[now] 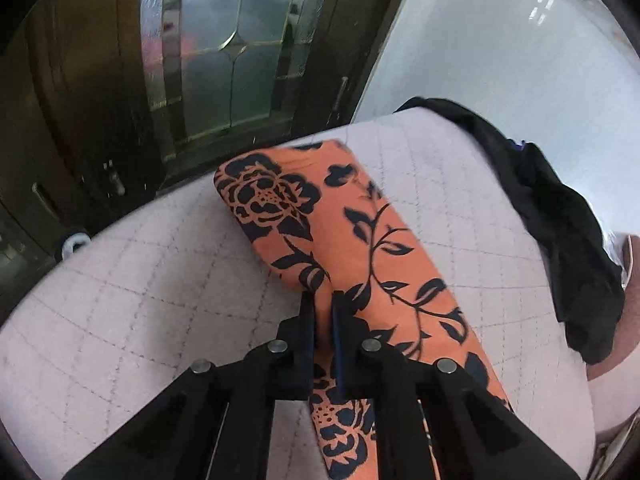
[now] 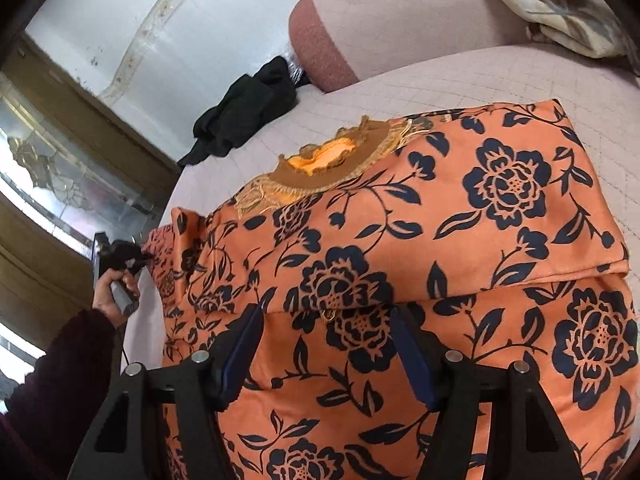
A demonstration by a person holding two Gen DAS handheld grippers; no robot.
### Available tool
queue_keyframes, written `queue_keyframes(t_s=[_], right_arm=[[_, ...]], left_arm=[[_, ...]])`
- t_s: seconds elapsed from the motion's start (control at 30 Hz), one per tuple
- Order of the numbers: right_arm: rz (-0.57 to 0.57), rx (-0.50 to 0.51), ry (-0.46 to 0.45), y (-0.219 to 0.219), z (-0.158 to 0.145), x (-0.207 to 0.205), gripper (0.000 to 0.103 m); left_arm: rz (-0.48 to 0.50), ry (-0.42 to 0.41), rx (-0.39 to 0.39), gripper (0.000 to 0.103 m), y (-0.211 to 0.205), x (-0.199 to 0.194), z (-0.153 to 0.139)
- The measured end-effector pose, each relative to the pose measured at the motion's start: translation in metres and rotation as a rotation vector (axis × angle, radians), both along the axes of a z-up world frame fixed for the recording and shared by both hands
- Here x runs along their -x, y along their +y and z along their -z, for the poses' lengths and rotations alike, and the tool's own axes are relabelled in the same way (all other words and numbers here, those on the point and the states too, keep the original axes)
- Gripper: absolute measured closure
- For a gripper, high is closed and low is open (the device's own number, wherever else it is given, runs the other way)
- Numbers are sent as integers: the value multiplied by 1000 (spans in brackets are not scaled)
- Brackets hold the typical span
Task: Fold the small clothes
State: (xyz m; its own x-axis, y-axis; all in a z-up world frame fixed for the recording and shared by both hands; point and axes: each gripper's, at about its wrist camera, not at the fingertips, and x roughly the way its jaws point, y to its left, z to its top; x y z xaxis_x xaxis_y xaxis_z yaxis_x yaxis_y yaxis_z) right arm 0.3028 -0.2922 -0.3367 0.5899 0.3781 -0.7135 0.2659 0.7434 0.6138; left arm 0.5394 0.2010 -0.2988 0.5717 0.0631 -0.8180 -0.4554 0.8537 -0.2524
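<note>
Left wrist view | our left gripper [image 1: 322, 300] pinches the sleeve [image 1: 360, 240], running away toward the bed's [image 1: 120, 280] far edge | right gripper [image 2: 326, 316] apart over the dress [image 2: 440, 240].

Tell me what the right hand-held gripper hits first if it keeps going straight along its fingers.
Most likely the orange floral garment: the open right hand-held gripper points down at its folded front, nothing between. How far off is unclear.

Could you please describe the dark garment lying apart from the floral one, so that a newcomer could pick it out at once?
Start at the pale quilted cushion that everything lies on, and follow it to its far edge by the pink bolster. There lies the black garment, crumpled in a heap. Unlike the orange floral top spread nearby, it is plain, unpatterned and bunched.
</note>
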Motion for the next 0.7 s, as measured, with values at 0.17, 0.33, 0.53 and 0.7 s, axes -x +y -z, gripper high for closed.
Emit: queue_keyframes(t_s=[0.17,0.33,0.53,0.7], right_arm=[[58,-42,-7,-14,1,5,34],[103,-56,-16,-27,-2,9,34],[177,-73,-18,-51,-3,18,34],[278,-106,-19,-89,0,32,34]], left_arm=[[100,-92,-5,96,-32,14,-56],[260,-178,-12,96,-87,38,-115],[474,-251,-47,96,-171,89,-175],[665,-273,-54,96,-249,135,-204]])
